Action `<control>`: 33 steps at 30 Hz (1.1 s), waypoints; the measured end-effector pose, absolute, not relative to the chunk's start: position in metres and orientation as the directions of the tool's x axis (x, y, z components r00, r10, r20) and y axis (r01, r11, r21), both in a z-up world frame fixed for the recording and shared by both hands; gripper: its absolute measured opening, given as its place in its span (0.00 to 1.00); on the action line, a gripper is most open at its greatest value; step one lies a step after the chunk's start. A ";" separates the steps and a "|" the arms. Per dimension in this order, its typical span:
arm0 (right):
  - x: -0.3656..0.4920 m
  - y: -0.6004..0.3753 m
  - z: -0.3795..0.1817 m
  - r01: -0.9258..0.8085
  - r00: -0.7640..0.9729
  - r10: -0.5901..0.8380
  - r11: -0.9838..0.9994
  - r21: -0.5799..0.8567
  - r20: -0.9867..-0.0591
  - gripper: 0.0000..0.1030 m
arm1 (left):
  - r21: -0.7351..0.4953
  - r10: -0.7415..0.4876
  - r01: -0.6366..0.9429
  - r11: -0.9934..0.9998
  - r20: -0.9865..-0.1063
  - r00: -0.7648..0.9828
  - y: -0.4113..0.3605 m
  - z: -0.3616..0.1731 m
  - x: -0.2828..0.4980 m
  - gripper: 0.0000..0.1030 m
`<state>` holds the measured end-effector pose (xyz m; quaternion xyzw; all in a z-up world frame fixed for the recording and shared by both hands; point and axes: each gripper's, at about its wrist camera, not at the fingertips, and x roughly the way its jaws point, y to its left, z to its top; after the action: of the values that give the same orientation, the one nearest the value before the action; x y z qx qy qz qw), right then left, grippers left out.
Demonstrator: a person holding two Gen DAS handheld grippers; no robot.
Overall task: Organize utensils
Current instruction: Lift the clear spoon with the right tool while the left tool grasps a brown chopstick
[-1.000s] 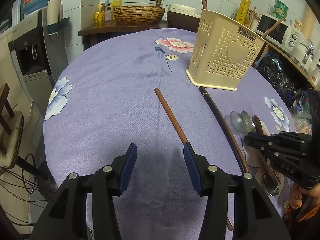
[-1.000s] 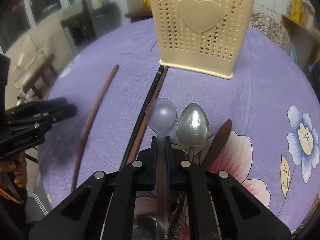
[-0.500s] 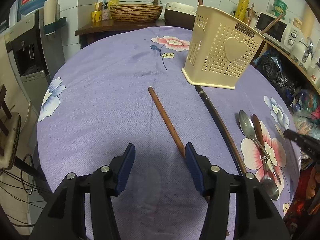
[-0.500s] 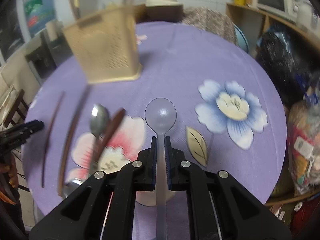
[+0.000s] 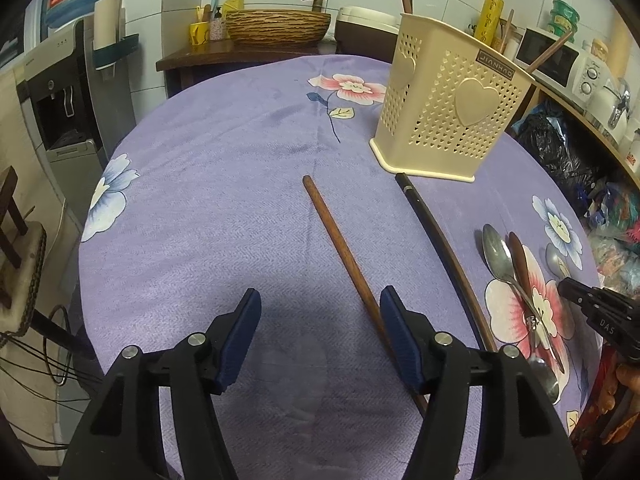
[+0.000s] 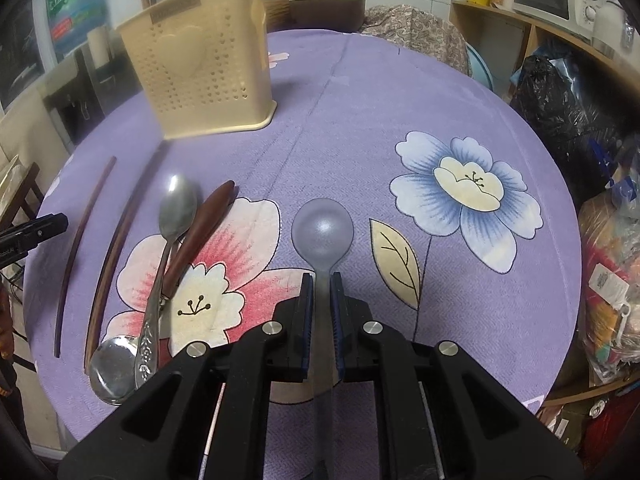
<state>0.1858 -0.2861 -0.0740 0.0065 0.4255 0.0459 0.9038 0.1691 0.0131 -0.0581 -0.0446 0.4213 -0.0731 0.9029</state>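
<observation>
My right gripper [image 6: 321, 280] is shut on the handle of a clear plastic spoon [image 6: 322, 229], its bowl pointing forward over the purple cloth. My left gripper [image 5: 320, 312] is open and empty, low over the cloth, with a brown chopstick [image 5: 338, 244] running beside its right finger. A dark chopstick [image 5: 440, 240] lies to the right of it. A metal spoon [image 6: 176, 212] and a brown wooden spoon [image 6: 200, 232] lie together left of the right gripper. The cream perforated utensil holder [image 5: 448, 108] stands upright behind, with chopsticks in it.
A second metal spoon [image 6: 114, 368] lies near the table's front edge. The round table's purple flowered cloth [image 5: 224, 168] drops off on all sides. A side table with a woven basket [image 5: 278, 26] stands behind. Black bags [image 6: 560, 108] and shelves are at the right.
My right gripper lifted the clear spoon away from the other spoons and swung right. It now hangs steadier over the cloth. My left gripper has moved slightly.
</observation>
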 end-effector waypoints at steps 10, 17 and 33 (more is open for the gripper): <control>0.186 -0.298 -0.069 -0.063 0.647 0.080 0.997 0.051 -0.758 0.56 | -0.146 -0.163 0.079 0.986 -0.756 0.634 0.020 -0.061 0.168 0.66; 0.196 -0.297 -0.076 -0.066 0.632 0.073 0.997 0.040 -0.772 0.56 | -0.146 -0.161 0.076 0.986 -0.761 0.628 0.020 -0.063 0.170 0.66; 0.231 -0.277 -0.073 -0.044 0.618 0.032 0.999 0.005 -0.785 0.36 | -0.090 -0.135 0.105 0.990 -0.785 0.604 -0.001 -0.067 0.206 0.65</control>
<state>0.2313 -0.2771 -0.0729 -0.0072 0.4364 0.0211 0.8995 0.2059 -0.0011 -0.0675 -0.0172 0.4399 -0.0671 0.8954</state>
